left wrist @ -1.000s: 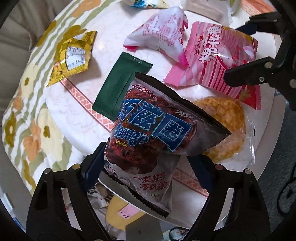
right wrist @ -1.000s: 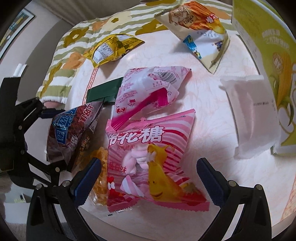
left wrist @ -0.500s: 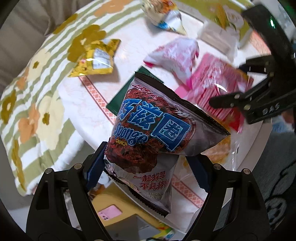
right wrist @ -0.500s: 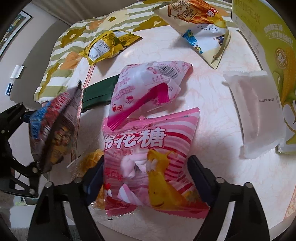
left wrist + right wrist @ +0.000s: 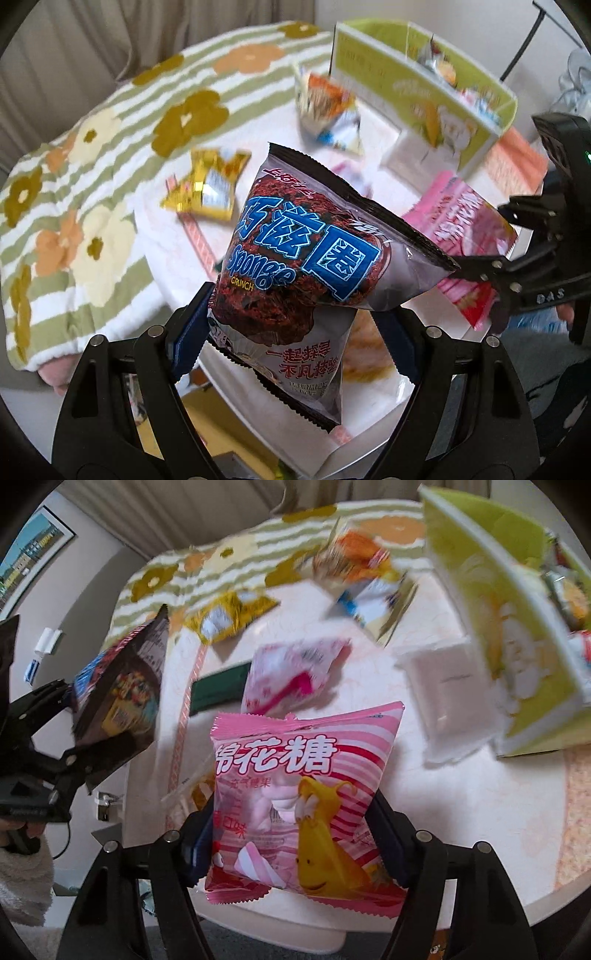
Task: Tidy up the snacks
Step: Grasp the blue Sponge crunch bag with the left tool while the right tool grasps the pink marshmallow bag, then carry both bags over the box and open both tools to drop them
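Observation:
A dark "Sponge Crunch" snack bag (image 5: 303,258) hangs above the round white table (image 5: 166,229), and my left gripper (image 5: 291,325) is shut on its lower half. A pink striped marshmallow bag (image 5: 295,775) is held off the table between the pads of my right gripper (image 5: 293,838), whose jaws are closing on it. In the left wrist view the right gripper (image 5: 517,266) shows at the right edge with that pink bag (image 5: 461,214). In the right wrist view the left gripper (image 5: 74,738) shows at the left with the dark bag (image 5: 122,686).
A light green open box (image 5: 498,590) with several snacks in it stands at the table's far right. On the table lie a gold packet (image 5: 229,616), an orange-and-white bag (image 5: 369,576), a white packet (image 5: 450,694), a pink-and-white packet (image 5: 291,672), a dark green packet (image 5: 218,694) and a clear-wrapped waffle (image 5: 369,350). A floral blanket (image 5: 92,184) lies beyond.
The right jaws closed on the pink marshmallow bag and lifted it off the table. The left gripper rose and rolled with the dark bag, bringing the green box into its view.

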`<action>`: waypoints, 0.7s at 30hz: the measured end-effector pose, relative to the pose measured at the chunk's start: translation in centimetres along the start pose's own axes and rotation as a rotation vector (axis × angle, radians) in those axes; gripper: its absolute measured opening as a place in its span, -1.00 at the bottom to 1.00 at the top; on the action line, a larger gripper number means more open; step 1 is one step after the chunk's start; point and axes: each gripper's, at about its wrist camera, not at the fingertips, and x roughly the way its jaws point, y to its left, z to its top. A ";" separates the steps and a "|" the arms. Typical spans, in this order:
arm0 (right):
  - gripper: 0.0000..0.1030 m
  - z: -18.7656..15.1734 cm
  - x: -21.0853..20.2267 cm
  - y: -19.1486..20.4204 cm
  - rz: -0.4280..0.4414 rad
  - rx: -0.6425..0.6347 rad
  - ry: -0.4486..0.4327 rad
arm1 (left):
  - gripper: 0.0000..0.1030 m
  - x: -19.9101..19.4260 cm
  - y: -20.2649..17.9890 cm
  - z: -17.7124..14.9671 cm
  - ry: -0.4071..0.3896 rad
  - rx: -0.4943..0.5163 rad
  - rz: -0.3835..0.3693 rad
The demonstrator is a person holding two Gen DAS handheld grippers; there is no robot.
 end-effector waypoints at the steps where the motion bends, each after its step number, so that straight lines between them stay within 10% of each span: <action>1: 0.34 0.3 -1.2 -0.4 -0.004 0.000 -0.027 | 0.57 -0.5 -0.4 0.7 -0.015 -0.001 0.000; 21: 0.34 7.7 -17.5 -19.4 -0.076 -0.034 -0.310 | 0.57 -0.9 -18.5 20.7 -0.211 -0.068 -0.027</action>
